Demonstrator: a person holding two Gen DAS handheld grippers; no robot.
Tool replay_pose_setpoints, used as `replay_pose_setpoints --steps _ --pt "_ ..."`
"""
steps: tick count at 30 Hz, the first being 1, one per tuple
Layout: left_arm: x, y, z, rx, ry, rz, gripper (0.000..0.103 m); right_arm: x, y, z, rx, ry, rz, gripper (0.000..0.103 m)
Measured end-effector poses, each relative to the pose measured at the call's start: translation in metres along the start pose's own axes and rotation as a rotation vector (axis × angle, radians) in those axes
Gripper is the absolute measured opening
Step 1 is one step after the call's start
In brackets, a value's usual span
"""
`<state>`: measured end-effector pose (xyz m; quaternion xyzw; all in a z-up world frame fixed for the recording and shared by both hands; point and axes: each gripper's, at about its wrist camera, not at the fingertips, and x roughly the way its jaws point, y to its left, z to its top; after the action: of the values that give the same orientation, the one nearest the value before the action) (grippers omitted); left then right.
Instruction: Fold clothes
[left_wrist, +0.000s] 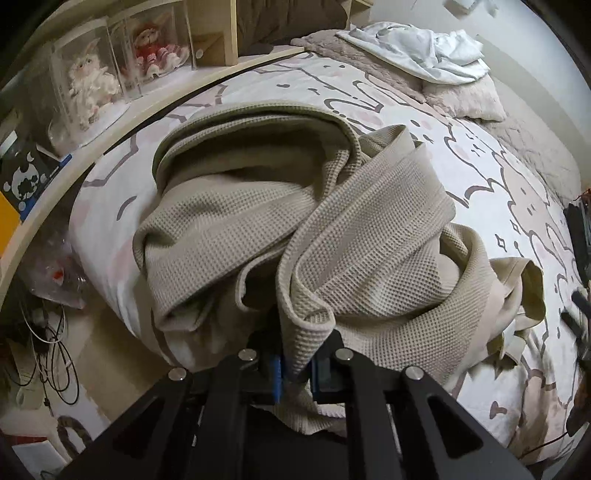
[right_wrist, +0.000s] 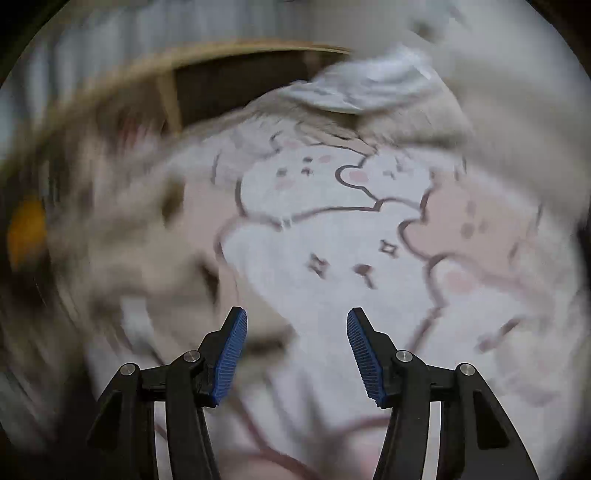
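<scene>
A crumpled garment (left_wrist: 295, 206) lies on the bed (left_wrist: 480, 177), its near edge between the left gripper's (left_wrist: 295, 373) fingers. A shelf (left_wrist: 110, 110) runs left of the bed. Another garment (left_wrist: 417, 48) lies at the far end, on a pillow (left_wrist: 465, 99).

Motion blur smears the right wrist view's bedspread (right_wrist: 332, 236); beige garment (left_wrist: 295, 229) hides left tongs' (left_wrist: 295, 373) tips.

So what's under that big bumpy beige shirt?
Under the beige shirt is the bed's cartoon blanket, showing all around it. The left gripper pinches a fold near the camera. Whatever lies beneath the shirt's middle is covered, so that can't be seen.
</scene>
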<state>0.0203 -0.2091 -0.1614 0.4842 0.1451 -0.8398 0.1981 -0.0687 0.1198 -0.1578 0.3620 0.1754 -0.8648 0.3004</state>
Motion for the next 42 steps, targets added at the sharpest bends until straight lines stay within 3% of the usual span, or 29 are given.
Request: replay_pose_setpoints --steps 6,11,12,13,14,16,18,23,26,31,36,42 --pt "0.002 0.000 0.004 0.002 -0.008 0.019 0.011 0.018 0.050 -0.033 -0.463 -0.037 -0.142 0.057" --pt "0.006 -0.002 0.008 0.030 -0.017 0.039 0.011 0.043 0.069 -0.032 -0.606 -0.098 -0.188 0.057" --pt "0.007 -0.002 0.008 0.035 -0.020 0.040 0.011 0.049 0.072 -0.033 -0.632 -0.101 -0.202 0.053" --pt "0.007 -0.003 0.007 0.047 -0.033 0.040 0.011 0.054 0.074 -0.033 -0.647 -0.100 -0.208 0.033" --pt "0.008 -0.004 0.007 0.060 -0.046 0.042 0.013 0.057 0.075 -0.031 -0.645 -0.091 -0.204 0.020" --pt "0.005 -0.008 0.002 0.110 -0.096 0.053 0.015 0.062 0.077 -0.027 -0.640 -0.072 -0.194 0.016" --pt "0.001 -0.011 -0.005 0.173 -0.138 0.069 0.018 0.060 0.074 -0.016 -0.573 -0.059 -0.162 0.014" --pt "-0.022 -0.021 -0.035 0.395 -0.287 0.169 0.054 0.044 0.052 0.027 -0.277 -0.039 -0.032 0.014" --pt "-0.042 -0.025 -0.057 0.546 -0.397 0.239 0.066 0.040 0.041 0.048 -0.139 -0.034 0.029 0.013" --pt "-0.059 -0.046 -0.097 0.807 -0.527 0.288 0.066 0.042 0.038 0.069 -0.010 -0.018 0.096 0.013" --pt "-0.031 -0.086 -0.137 1.141 -0.588 0.292 0.066 0.049 0.035 0.073 0.053 0.010 0.119 0.013" --pt "-0.001 -0.091 -0.150 1.361 -0.575 0.294 0.064 0.055 0.024 0.072 0.118 0.041 0.133 0.013"
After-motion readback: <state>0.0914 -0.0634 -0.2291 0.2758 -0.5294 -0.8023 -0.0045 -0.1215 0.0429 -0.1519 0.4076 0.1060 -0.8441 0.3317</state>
